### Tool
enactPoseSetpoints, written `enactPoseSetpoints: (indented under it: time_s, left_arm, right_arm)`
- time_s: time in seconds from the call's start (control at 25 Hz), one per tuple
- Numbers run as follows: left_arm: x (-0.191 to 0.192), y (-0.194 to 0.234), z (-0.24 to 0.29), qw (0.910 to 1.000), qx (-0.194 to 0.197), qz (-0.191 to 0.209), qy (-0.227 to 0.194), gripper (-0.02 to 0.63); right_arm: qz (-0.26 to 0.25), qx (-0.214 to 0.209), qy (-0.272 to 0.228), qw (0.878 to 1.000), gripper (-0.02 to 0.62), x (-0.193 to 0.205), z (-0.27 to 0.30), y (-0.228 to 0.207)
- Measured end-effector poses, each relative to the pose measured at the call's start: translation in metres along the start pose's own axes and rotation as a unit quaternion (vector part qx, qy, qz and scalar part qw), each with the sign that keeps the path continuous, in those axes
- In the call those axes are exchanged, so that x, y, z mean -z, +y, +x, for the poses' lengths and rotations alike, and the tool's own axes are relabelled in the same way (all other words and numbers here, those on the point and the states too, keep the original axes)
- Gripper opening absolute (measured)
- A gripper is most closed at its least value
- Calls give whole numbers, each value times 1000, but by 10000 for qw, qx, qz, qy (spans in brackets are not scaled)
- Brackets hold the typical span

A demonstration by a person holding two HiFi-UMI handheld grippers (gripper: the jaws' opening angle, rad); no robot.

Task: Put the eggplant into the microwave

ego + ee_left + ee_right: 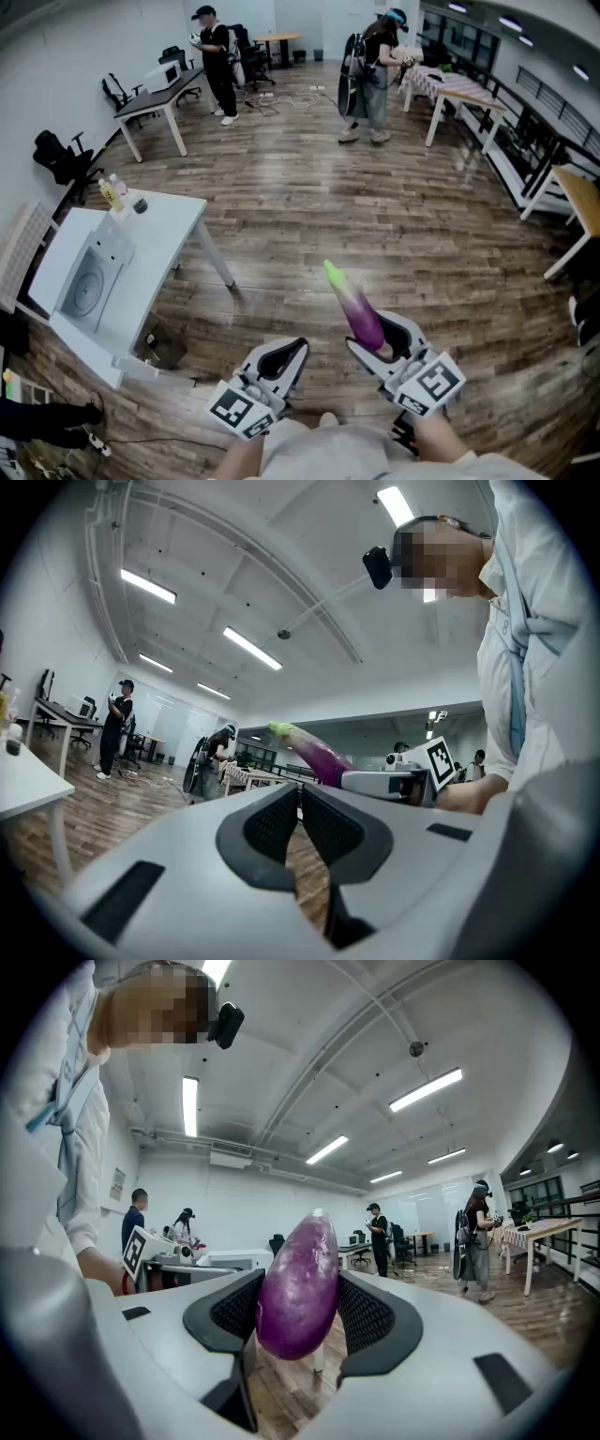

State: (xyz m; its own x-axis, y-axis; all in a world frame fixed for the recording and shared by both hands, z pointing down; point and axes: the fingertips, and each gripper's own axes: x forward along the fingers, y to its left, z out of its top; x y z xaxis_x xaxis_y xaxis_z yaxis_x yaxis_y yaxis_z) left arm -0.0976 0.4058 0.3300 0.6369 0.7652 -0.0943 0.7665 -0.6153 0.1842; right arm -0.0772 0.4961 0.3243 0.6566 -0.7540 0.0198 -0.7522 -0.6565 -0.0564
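Note:
A purple eggplant (354,302) with a green stem end sticks out forward from my right gripper (375,330), whose jaws are shut on its thick end. In the right gripper view the eggplant (300,1283) fills the gap between both black pads (370,1316). My left gripper (291,352) hangs beside it to the left, level, its pads (272,822) together with nothing between them. From the left gripper view the eggplant (314,750) and right gripper (389,782) show ahead. A white microwave (89,281) sits on a white table (178,211) at the left, well apart from both grippers.
Bottles (112,192) and a small dark cup stand on the white table's far corner. Wooden floor lies ahead. Two people (214,61) (375,70) stand at the back, near a desk (155,98) and more tables (459,89). Shelving lines the right wall.

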Motion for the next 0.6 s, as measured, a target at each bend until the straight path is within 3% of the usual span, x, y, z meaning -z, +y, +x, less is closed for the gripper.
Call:
enactPoseSetpoints:
  time_s: [0.6]
  left_arm:
    - [3, -3, -12, 9997, -254, 5, -24, 17]
  right_arm:
    - [-10, -231, -76, 9997, 259, 0, 0, 10]
